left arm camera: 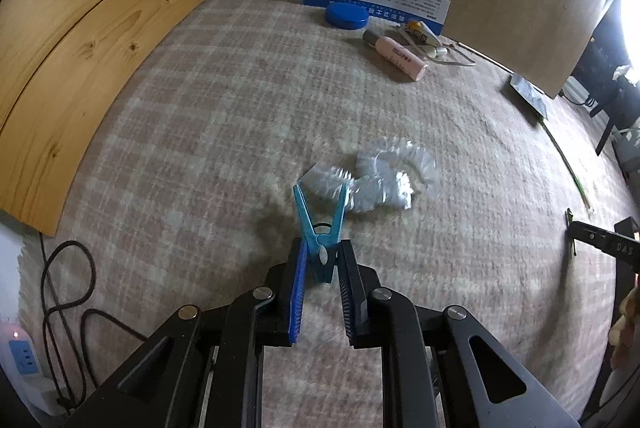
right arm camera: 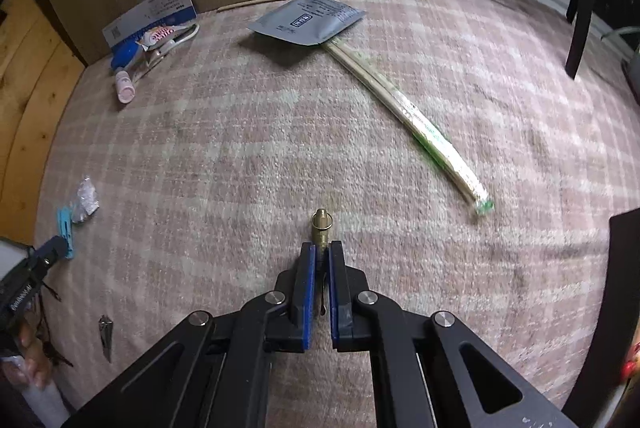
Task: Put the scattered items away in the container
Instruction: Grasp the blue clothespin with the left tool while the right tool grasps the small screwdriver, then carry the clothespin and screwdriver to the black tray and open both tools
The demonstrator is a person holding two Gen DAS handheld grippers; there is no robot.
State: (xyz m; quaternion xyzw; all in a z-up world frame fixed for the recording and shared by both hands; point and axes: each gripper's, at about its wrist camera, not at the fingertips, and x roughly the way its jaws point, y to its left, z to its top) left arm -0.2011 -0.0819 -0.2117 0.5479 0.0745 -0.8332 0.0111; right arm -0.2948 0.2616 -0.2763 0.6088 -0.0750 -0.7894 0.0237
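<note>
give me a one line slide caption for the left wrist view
Left gripper shut on a blue clothespin above a plaid blanket, crinkled clear plastic just beyond, pink tube far back.

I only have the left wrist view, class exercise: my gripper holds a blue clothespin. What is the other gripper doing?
Observer: The right gripper is shut on a small brass piece, which sticks out past its fingertips.
Operator: What lies ahead of it on the blanket?
Observer: A pair of wrapped chopsticks lies diagonally, its far end tucked under a grey sachet.
Operator: Anything near my side that I miss?
Observer: A small dark metal clip lies on the blanket, nearer the camera than your left gripper and its clothespin.
Operator: Do you see a container?
Observer: None shows in either view.
</note>
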